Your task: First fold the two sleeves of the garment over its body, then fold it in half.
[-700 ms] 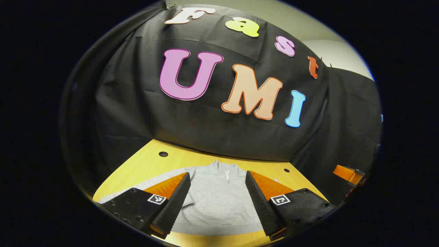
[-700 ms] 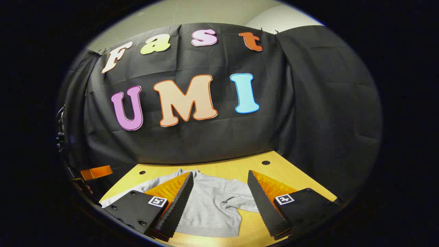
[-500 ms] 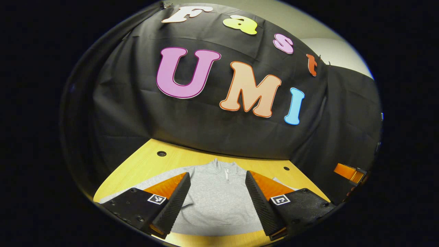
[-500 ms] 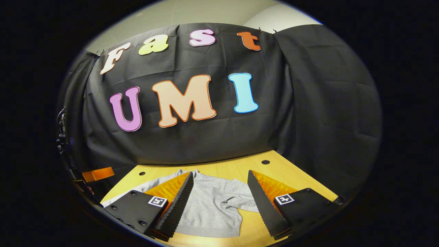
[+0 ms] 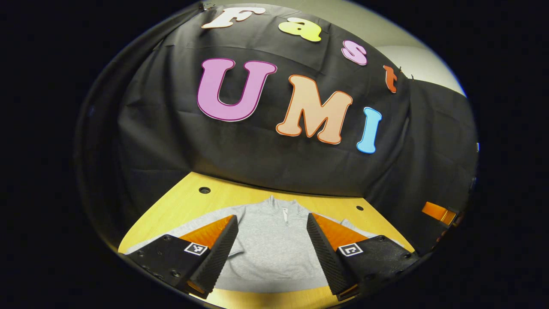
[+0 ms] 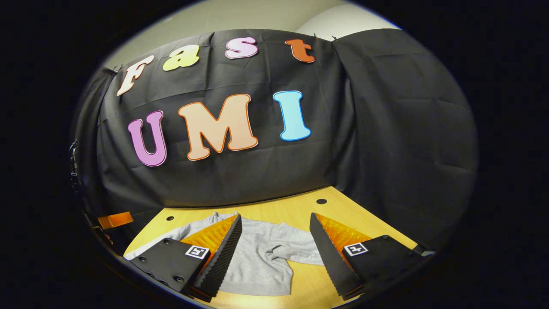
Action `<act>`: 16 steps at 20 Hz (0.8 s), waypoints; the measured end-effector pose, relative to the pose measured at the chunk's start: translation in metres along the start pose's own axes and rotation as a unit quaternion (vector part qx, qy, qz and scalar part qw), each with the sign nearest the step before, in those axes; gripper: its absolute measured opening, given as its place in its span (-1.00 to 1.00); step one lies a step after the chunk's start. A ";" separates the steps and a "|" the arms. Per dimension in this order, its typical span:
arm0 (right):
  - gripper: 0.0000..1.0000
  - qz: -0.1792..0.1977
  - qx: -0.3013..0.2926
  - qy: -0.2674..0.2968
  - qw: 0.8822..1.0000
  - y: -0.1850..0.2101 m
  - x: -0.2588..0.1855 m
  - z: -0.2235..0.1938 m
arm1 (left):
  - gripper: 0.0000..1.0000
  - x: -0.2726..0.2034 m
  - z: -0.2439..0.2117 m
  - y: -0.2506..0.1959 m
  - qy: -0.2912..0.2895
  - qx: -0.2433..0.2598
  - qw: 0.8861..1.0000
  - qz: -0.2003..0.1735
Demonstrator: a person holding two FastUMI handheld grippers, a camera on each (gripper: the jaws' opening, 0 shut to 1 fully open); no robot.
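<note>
Grey sweatshirt [image 5: 270,240] flat on yellow table [image 5: 184,204], left hand-held gripper [image 5: 271,246] spread above

Matt cloth garment [image 5: 270,244], smooth wooden table [image 5: 180,206]

no legible text, perhaps coded squares on tongs [image 5: 272,251]

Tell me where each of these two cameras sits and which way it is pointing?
Left gripper view: rides on the left gripper, looking forward and slightly down over the wooden table at the grey garment; its own two fingers, spread apart, show at the bottom, with the other gripper at far right.
Right gripper view: rides on the right gripper, facing the same way, over the garment's sleeve; its own spread fingers show at the bottom.
Shared: garment, table, black cloth wall.
</note>
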State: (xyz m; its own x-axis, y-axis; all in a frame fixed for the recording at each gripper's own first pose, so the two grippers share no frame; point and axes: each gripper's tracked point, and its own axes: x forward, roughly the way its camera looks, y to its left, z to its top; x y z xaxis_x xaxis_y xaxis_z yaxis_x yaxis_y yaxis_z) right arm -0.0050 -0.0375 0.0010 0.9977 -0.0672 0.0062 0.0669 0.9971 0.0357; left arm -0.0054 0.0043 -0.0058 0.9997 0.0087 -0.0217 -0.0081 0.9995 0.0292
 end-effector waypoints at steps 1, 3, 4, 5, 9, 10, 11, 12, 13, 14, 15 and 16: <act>0.96 -0.003 0.001 0.000 1.000 -0.004 0.000 0.001 | 0.88 -0.001 0.000 0.000 0.000 0.002 1.000 0.000; 0.96 -0.011 0.001 -0.001 1.000 -0.012 0.001 0.001 | 0.89 -0.004 0.000 -0.002 -0.002 0.003 1.000 -0.001; 0.96 -0.016 0.001 -0.001 1.000 -0.019 0.000 0.001 | 0.88 -0.006 0.001 -0.003 -0.004 0.003 1.000 -0.001; 0.96 -0.020 0.003 -0.002 1.000 -0.025 0.000 0.002 | 0.89 -0.007 0.000 -0.003 -0.006 0.002 1.000 0.000; 0.96 -0.058 0.012 -0.004 0.998 -0.063 0.001 0.005 | 0.87 -0.014 -0.003 0.001 -0.009 0.004 1.000 0.010; 0.96 -0.070 0.010 -0.003 0.997 -0.075 0.000 0.004 | 0.89 -0.017 -0.004 0.004 -0.008 0.004 1.000 0.015; 0.96 -0.083 0.008 -0.001 0.996 -0.088 0.000 0.003 | 0.89 -0.019 -0.006 0.005 -0.007 0.004 1.000 0.018; 0.96 -0.097 0.006 0.002 0.995 -0.103 -0.001 0.000 | 0.89 -0.021 -0.007 0.007 -0.007 0.004 1.000 0.022; 1.00 -0.110 0.005 0.005 0.994 -0.117 -0.002 -0.002 | 0.89 -0.022 -0.009 0.008 -0.005 0.005 1.000 0.025; 0.95 -0.124 0.006 0.010 0.992 -0.132 -0.001 -0.007 | 0.88 -0.024 -0.010 0.010 -0.004 0.006 1.000 0.030; 0.96 -0.136 0.007 0.011 0.991 -0.146 -0.001 -0.010 | 0.87 -0.026 -0.013 0.012 -0.004 0.007 0.999 0.033; 0.96 -0.151 0.007 0.013 0.988 -0.162 0.000 -0.015 | 0.88 -0.027 -0.013 0.013 -0.003 0.008 0.999 0.037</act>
State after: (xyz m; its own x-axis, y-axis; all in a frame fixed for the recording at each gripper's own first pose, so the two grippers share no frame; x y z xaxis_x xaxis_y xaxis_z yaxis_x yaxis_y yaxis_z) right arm -0.0153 -0.1988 -0.0198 0.9323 -0.3601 -0.0332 0.3613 0.9313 0.0458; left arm -0.0328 0.0178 -0.0178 0.9965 0.0824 -0.0124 -0.0818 0.9956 0.0459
